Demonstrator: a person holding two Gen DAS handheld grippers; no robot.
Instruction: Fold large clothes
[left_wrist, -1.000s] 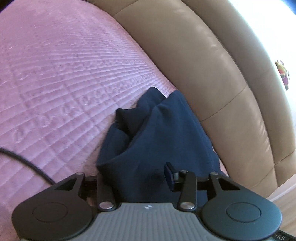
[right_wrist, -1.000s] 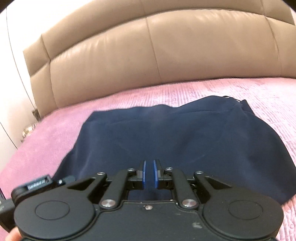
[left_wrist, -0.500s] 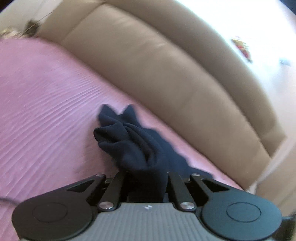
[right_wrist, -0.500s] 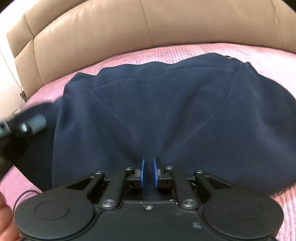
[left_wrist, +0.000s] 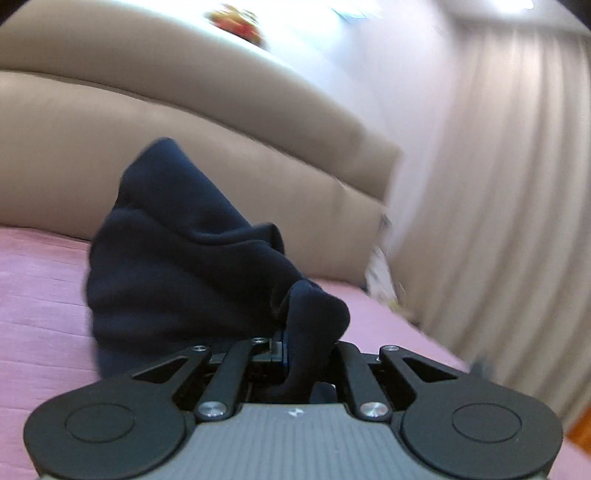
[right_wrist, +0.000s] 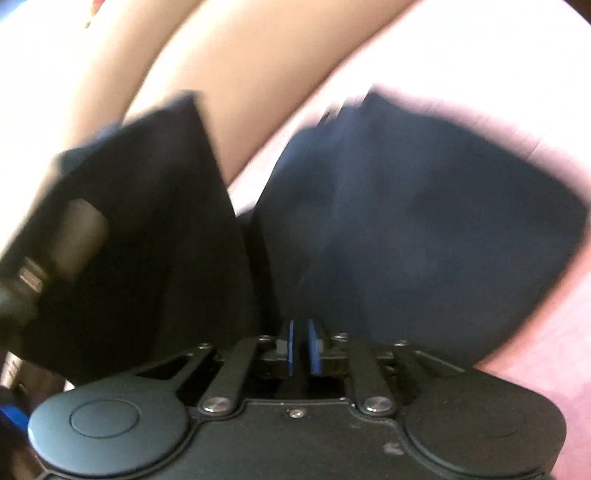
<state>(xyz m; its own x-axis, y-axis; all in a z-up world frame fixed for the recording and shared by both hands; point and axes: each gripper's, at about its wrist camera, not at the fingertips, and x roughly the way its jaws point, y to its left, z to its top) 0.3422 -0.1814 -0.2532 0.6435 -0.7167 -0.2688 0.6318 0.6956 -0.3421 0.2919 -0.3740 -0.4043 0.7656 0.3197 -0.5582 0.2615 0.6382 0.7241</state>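
Two views, right one heavily motion-blurred.
Bed cover (left_wrist: 44, 314): pink, quilted, spread under everything; also visible at right edge of right view (right_wrist: 546, 350).
Headboard (left_wrist: 147, 122): tan padded leather, curved panels, running behind the cover; seen pale and blurred in right view (right_wrist: 258, 74).
Curtain (left_wrist: 509, 184): cream, pleated, far right of left view, beyond end of headboard.
Navy garment (left_wrist: 177, 266): dark blue, soft knit; bunched into a peaked heap on the cover in left view, tip rising in front of headboard. In right view (right_wrist: 424, 229) wide dark mass on the cover straight ahead, plus a second flap lifted at left with a gap of pink cover and headboard between the two parts.
Left gripper (left_wrist: 306, 343): clenched on a thick fold of navy garment; cloth wads over and between the fingers, one blue pad edge just showing at left of the wad. Body of left gripper also at left edge of right view, blurred, against the lifted flap.
Right gripper (right_wrist: 300, 347): blue pads nearly together, narrow slit between; garment edge right at the tips, likely pinched thin, blur prevents certainty.
Small red-yellow object (left_wrist: 236, 22): on the wall above headboard, blurred, unidentifiable.
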